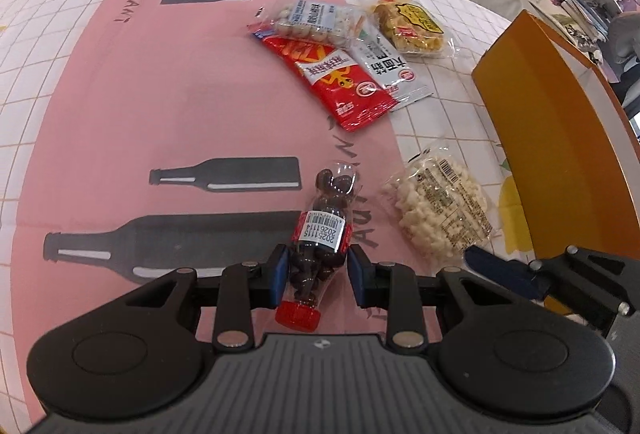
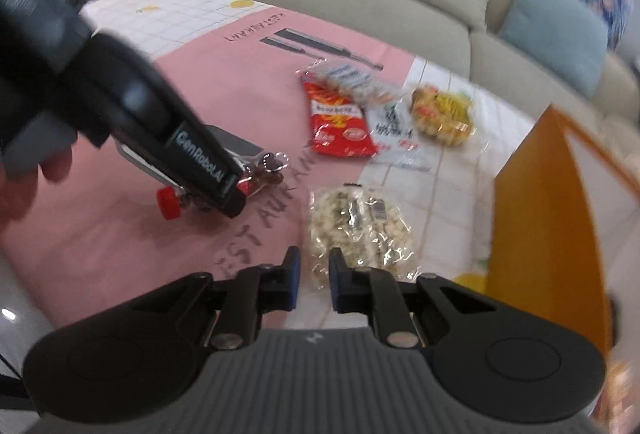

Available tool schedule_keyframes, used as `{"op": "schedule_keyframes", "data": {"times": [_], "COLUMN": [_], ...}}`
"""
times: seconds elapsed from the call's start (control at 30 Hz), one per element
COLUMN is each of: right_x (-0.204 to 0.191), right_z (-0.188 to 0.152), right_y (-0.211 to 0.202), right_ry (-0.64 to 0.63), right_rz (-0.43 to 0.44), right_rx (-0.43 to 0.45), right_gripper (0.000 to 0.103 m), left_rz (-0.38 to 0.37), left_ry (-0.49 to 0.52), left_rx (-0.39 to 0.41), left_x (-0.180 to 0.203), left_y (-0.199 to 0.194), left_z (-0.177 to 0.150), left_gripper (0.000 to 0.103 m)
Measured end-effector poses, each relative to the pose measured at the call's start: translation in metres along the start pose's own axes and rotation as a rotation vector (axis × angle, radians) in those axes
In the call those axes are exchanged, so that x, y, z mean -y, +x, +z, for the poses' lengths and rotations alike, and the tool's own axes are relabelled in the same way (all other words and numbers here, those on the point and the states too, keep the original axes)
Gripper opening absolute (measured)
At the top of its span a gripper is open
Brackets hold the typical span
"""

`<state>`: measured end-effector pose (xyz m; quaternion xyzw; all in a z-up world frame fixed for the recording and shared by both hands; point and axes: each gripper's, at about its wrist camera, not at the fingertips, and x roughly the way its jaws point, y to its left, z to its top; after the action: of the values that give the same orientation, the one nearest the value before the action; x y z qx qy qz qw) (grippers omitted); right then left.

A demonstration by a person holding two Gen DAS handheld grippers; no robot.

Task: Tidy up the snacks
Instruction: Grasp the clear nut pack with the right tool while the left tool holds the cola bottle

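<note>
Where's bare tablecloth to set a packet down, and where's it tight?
Free: the pink tablecloth between the printed bottles, left of the red packet. Crowded: four packets stacked near the sofa; popcorn bag between the chocolate bottle and the orange box.

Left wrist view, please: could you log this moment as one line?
left gripper: shut on clear red-capped bottle of brown candies | right gripper: shut, empty, near clear bag of white puffs

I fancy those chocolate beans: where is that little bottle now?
The little bottle lies on the pink tablecloth between the left gripper's fingers, left of the puffed snack bag.
</note>
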<state>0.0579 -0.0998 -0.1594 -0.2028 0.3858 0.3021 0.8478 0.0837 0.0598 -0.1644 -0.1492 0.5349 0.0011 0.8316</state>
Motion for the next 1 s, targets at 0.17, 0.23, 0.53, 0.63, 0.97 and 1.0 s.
{"op": "schedule_keyframes", "data": {"times": [0.17, 0.23, 0.53, 0.63, 0.97, 1.0], "right_x": [0.018, 0.022, 0.056, 0.06, 0.053, 0.052], "right_z": [0.005, 0.007, 0.01, 0.008, 0.003, 0.003], "right_y": [-0.002, 0.003, 0.048, 0.055, 0.059, 0.059], "right_ry": [0.108, 0.099, 0.213, 0.234, 0.191, 0.179], "right_rz": [0.017, 0.01, 0.068, 0.08, 0.063, 0.059], "right_rx": [0.042, 0.056, -0.034, -0.041, -0.007, -0.008], "right_gripper": [0.081, 0.089, 0.096, 0.094, 0.081, 0.08], "left_rz": [0.007, 0.003, 0.001, 0.003, 0.064, 0.065], "left_ry": [-0.01, -0.008, 0.027, 0.067, 0.189, 0.195], "left_rx": [-0.006, -0.007, -0.003, 0.002, 0.035, 0.035], "left_x": [-0.002, -0.001, 0.003, 0.006, 0.021, 0.022], "left_y": [0.0, 0.001, 0.005, 0.008, 0.016, 0.016], "left_z": [0.0, 0.0, 0.004, 0.006, 0.009, 0.008], "left_gripper": [0.035, 0.035, 0.038, 0.054, 0.036, 0.036]}}
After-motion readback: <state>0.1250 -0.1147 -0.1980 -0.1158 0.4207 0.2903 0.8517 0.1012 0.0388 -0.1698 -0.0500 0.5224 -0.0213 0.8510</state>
